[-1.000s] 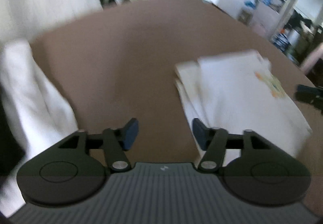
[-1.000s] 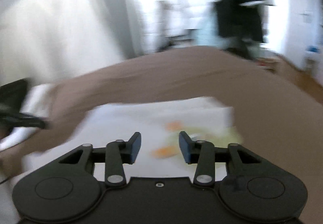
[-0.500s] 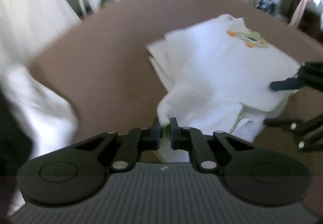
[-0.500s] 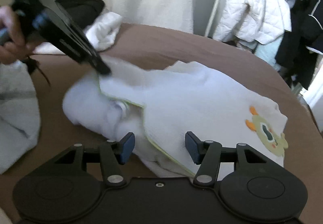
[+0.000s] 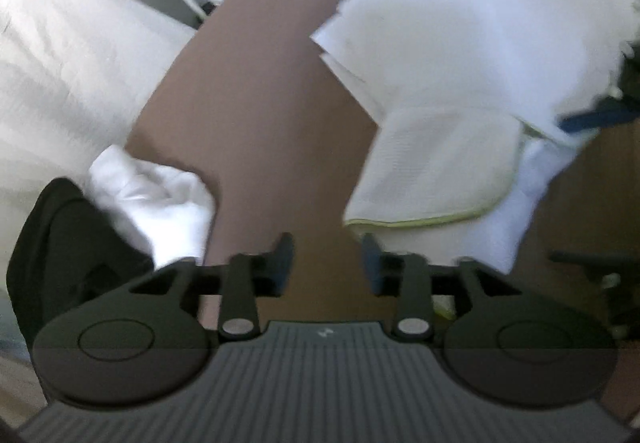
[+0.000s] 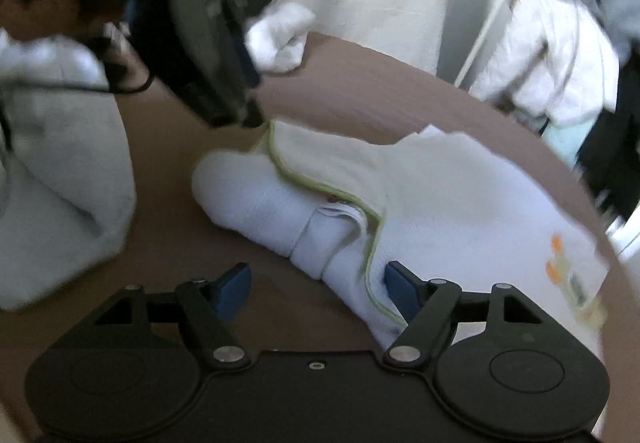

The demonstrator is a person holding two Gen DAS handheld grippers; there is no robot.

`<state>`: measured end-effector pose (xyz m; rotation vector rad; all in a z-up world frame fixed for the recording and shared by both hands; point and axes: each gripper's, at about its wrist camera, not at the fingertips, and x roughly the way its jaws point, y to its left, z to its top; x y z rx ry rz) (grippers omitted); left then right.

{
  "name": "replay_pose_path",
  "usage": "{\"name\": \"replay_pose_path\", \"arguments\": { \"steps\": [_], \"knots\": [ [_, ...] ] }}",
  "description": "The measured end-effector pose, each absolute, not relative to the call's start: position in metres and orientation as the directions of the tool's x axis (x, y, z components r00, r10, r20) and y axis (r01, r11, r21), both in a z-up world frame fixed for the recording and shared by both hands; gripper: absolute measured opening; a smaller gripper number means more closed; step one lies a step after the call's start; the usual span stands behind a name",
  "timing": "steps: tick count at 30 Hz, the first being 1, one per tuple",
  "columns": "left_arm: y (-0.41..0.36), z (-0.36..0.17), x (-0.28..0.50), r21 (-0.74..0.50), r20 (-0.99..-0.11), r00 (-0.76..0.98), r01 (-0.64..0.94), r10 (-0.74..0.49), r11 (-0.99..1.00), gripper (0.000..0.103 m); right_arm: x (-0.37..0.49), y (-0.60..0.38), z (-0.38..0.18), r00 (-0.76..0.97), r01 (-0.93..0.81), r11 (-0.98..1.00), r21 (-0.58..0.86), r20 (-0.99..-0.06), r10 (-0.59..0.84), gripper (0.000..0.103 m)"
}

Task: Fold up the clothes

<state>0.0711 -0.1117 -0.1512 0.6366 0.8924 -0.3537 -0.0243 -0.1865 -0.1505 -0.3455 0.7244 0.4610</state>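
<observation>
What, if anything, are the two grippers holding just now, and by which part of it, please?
Nothing is held. The left gripper has just reopened over bare brown surface; the right gripper's fingers have been spreading, one lying against the white garment's green-trimmed edge without pinching it.

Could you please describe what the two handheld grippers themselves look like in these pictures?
Both are matte black. The left gripper has two round housings, silver pivot screws, dark blue pads and a ribbed grey body with a small white mark. The right gripper has the same black linkage, silver screws and brighter blue pads, but a smooth black body. A thin black cable trails near the left one.
</observation>
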Motion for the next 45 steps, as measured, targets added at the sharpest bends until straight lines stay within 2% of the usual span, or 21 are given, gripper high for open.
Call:
{"name": "replay_pose_path", "arguments": {
  "steps": [3,6,9,10,13,15,18,21,22,23,25,30,34,35,36,37,38,39,40,41,45],
  "knots": [
    [-0.091,-0.131,0.072,0.273,-0.774,0.610,0.565,-0.172,0.778,0.045,-0.025,-0.235,-0.125,0.601,-0.434,0.893,0.123,-0.699,0.388,0.073],
    [-0.065,-0.123,0.092,0.116,-0.750,0.599,0.535,-0.279,0.837,0.052,-0.055,-0.281,-0.097,0.673,-0.290,0.943,0.163,-0.666,0.322,0.074],
    [-0.048,-0.127,0.128,-0.073,-0.748,0.555,0.476,-0.364,0.876,0.052,-0.070,-0.336,-0.100,0.686,-0.139,0.953,0.269,-0.668,0.289,0.075],
    [-0.047,-0.131,0.141,-0.126,-0.756,0.528,0.461,-0.386,0.878,0.052,-0.071,-0.357,-0.109,0.674,-0.066,0.932,0.357,-0.672,0.306,0.075],
    [-0.062,-0.149,0.178,-0.175,-0.812,0.449,0.424,-0.374,0.888,0.052,-0.076,-0.395,-0.148,0.640,0.107,0.755,0.647,-0.626,0.446,0.076],
    [-0.074,-0.158,0.201,-0.217,-0.815,0.425,0.404,-0.393,0.888,0.053,-0.078,-0.413,-0.174,0.638,0.208,0.610,0.765,-0.579,0.508,0.076],
    [-0.093,-0.173,0.232,-0.306,-0.818,0.370,0.367,-0.440,0.878,0.060,-0.072,-0.418,-0.199,0.663,0.308,0.538,0.785,-0.583,0.470,0.077],
    [-0.115,-0.191,0.253,-0.271,-0.868,0.299,0.382,-0.395,0.883,0.070,-0.062,-0.431,-0.209,0.695,0.372,0.472,0.799,-0.577,0.430,0.077],
    [-0.120,-0.195,0.256,-0.241,-0.883,0.287,0.401,-0.371,0.884,0.071,-0.060,-0.434,-0.211,0.706,0.385,0.438,0.812,-0.565,0.427,0.077],
    [-0.119,-0.197,0.259,-0.248,-0.876,0.295,0.404,-0.382,0.881,0.071,-0.059,-0.437,-0.214,0.717,0.392,0.397,0.830,-0.546,0.433,0.077],
    [-0.118,-0.202,0.264,-0.262,-0.861,0.311,0.410,-0.404,0.874,0.079,-0.059,-0.441,-0.218,0.729,0.400,0.346,0.849,-0.523,0.441,0.077],
    [-0.113,-0.225,0.285,-0.407,-0.808,0.291,0.353,-0.512,0.842,0.096,-0.044,-0.442,-0.219,0.728,0.410,0.394,0.823,-0.555,0.403,0.080],
    [-0.135,-0.227,0.300,-0.441,-0.799,0.253,0.368,-0.545,0.818,0.097,-0.023,-0.442,-0.227,0.745,0.399,0.407,0.822,-0.549,0.379,0.087],
    [-0.139,-0.229,0.300,-0.482,-0.773,0.249,0.366,-0.583,0.796,0.094,-0.017,-0.442,-0.229,0.748,0.397,0.411,0.821,-0.549,0.373,0.089],
    [-0.143,-0.233,0.298,-0.549,-0.729,0.231,0.367,-0.645,0.751,0.079,-0.011,-0.442,-0.231,0.751,0.394,0.416,0.820,-0.548,0.368,0.090],
    [-0.148,-0.239,0.298,-0.597,-0.697,0.206,0.363,-0.687,0.715,0.058,-0.006,-0.441,-0.231,0.757,0.383,0.427,0.819,-0.543,0.363,0.091],
    [-0.156,-0.244,0.297,-0.597,-0.702,0.197,0.360,-0.684,0.717,0.050,-0.001,-0.440,-0.230,0.764,0.364,0.444,0.818,-0.536,0.361,0.085],
    [-0.164,-0.246,0.296,-0.548,-0.736,0.211,0.372,-0.643,0.749,0.039,0.005,-0.439,-0.227,0.769,0.336,0.478,0.812,-0.529,0.359,0.074],
    [-0.171,-0.243,0.294,-0.501,-0.754,0.233,0.400,-0.614,0.767,0.027,0.010,-0.437,-0.218,0.771,0.298,0.546,0.783,-0.535,0.346,0.045],
    [-0.177,-0.239,0.291,-0.458,-0.767,0.255,0.426,-0.589,0.780,0.021,0.013,-0.435,-0.207,0.773,0.262,0.619,0.740,-0.545,0.324,0.035],
    [-0.188,-0.204,0.279,-0.416,-0.728,0.307,0.513,-0.613,0.751,0.016,0.015,-0.416,-0.150,0.814,0.158,0.844,0.513,-0.551,0.183,0.028]
  ]
}}
